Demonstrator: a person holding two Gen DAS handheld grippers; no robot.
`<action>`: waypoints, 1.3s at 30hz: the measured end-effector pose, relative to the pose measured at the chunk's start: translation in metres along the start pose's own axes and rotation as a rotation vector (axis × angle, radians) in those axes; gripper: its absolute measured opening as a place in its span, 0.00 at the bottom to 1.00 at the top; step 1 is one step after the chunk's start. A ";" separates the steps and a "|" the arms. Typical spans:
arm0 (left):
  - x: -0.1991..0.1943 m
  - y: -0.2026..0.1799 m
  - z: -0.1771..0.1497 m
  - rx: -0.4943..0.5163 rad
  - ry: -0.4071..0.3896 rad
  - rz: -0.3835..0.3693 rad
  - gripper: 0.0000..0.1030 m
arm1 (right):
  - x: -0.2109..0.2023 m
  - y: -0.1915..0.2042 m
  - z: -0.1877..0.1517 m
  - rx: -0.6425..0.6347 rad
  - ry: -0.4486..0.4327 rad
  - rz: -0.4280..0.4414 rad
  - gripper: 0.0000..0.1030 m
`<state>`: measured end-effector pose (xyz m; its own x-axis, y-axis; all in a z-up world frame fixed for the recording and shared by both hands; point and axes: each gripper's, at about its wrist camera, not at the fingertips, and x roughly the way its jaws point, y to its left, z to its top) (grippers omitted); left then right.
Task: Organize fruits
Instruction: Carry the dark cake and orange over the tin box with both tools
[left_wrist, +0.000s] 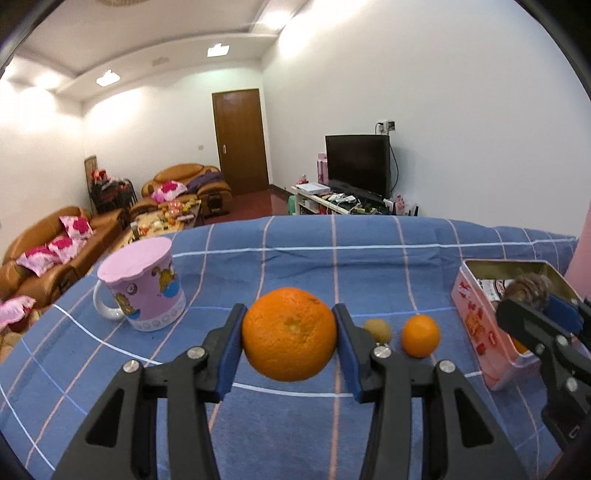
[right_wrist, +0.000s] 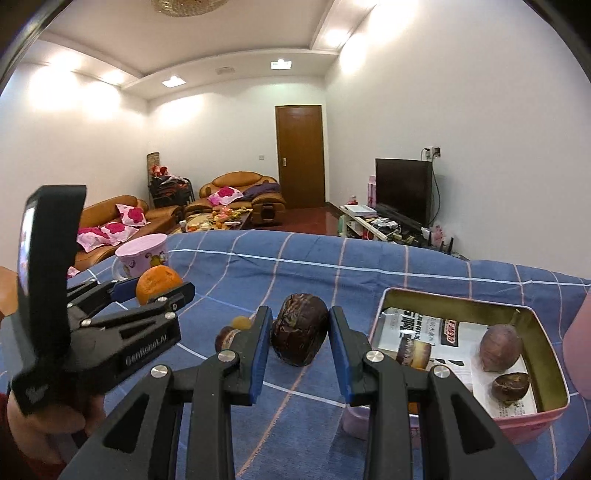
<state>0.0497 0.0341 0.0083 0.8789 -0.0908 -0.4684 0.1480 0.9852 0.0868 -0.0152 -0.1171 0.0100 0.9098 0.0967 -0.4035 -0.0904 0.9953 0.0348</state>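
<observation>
Two close wrist views, both over the blue checked tablecloth (left_wrist: 295, 258).

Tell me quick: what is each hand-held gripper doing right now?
Left hand-held gripper: shut on the large orange, lifted off the blue cloth.
Right hand-held gripper: shut on the dark wrinkled fruit.

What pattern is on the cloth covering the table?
Blue cloth with pink-and-white check lines; left wrist view.
</observation>
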 end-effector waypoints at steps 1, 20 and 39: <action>-0.001 -0.004 0.000 0.011 0.000 0.004 0.47 | 0.000 0.000 0.000 0.003 0.003 -0.002 0.32; -0.024 -0.049 -0.013 0.059 -0.005 -0.007 0.47 | -0.026 -0.027 -0.011 0.049 0.027 -0.025 0.32; -0.036 -0.094 -0.014 0.102 -0.012 -0.036 0.47 | -0.049 -0.067 -0.018 0.049 0.025 -0.100 0.32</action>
<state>-0.0025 -0.0531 0.0050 0.8777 -0.1278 -0.4618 0.2239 0.9615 0.1594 -0.0612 -0.1887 0.0113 0.9027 -0.0031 -0.4303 0.0212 0.9991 0.0373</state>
